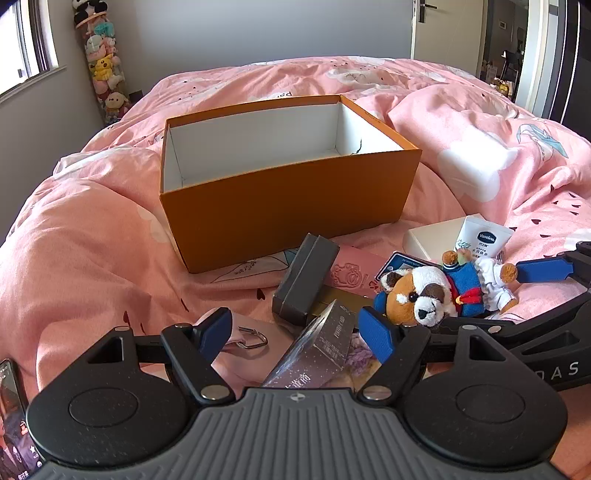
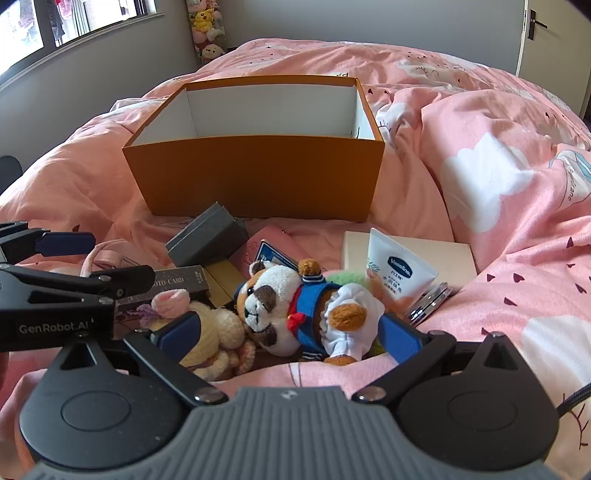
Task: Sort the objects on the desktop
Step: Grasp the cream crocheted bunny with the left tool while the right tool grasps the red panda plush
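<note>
A home bedroom: a bed [image 1: 92, 236] under a pink cloud-print duvet [image 2: 480, 155] fills the room, with a tall clear tube of plush toys [image 1: 103, 66] in the far left corner beside a window [image 1: 26, 44], and a door [image 1: 424, 26] far right.

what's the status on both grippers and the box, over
Left gripper open over the photo card box. Right gripper open, straddling the panda plush, not gripping. Orange box empty. Pile cluttered.

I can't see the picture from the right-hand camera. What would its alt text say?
The open right gripper straddles a brown-and-white plush raccoon in a blue sailor outfit lying on a pink bedspread. Behind the clutter stands an open orange cardboard box, white inside.
</note>
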Tool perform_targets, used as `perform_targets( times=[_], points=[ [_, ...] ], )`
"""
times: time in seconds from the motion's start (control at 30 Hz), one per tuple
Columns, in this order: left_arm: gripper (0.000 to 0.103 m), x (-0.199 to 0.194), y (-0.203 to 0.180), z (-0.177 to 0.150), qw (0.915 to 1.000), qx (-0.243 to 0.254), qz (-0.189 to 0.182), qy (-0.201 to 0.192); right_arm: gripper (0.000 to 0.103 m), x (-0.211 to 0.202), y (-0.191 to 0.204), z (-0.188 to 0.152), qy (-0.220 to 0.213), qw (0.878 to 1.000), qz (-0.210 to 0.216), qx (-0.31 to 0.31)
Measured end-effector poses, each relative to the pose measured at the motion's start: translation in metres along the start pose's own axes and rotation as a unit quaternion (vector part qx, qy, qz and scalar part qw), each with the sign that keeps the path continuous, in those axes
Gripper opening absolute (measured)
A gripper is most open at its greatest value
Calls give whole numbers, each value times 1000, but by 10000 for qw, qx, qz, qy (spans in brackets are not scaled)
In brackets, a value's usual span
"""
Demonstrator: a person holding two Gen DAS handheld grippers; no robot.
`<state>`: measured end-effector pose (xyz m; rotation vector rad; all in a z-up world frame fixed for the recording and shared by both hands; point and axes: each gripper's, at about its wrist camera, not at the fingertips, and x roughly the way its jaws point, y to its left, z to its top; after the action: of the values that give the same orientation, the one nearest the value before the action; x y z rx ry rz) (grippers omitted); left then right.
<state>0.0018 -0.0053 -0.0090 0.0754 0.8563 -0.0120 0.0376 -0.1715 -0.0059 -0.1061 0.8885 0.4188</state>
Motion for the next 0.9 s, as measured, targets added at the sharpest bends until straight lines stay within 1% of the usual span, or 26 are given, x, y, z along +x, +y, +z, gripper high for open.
perform_targets(
  times=[0.43,0.63,0.67,0.7,0.8,0.83,0.87,0.9],
  points=[
    [89,0,2,1,10000,-55,-32,30,102,2,-1,0,51,10000,17,6],
    [89,0,6,2,9998,-71,-172,65,101,0,-4,1,12,10000,30,39],
    [89,0,7,3,9997,-72,-212,79,97,-1,-6,2,3,10000,47,42],
    [89,0,8,3,9996,-76,-244,83,90,-2,-7,2,-2,10000,62,38],
    [89,-1,13,5,9996,-75,-272,68,82,-6,-15,7,-18,9999,100,54],
    [87,-2,15,5,9996,-71,-275,67,80,-8,-18,8,-36,9999,112,59],
    [82,-2,17,6,9995,-64,-300,80,76,-10,-22,10,-46,9999,112,74],
    [79,-2,20,8,9993,-67,-344,120,74,-12,-25,12,-47,9999,118,90]
  ],
)
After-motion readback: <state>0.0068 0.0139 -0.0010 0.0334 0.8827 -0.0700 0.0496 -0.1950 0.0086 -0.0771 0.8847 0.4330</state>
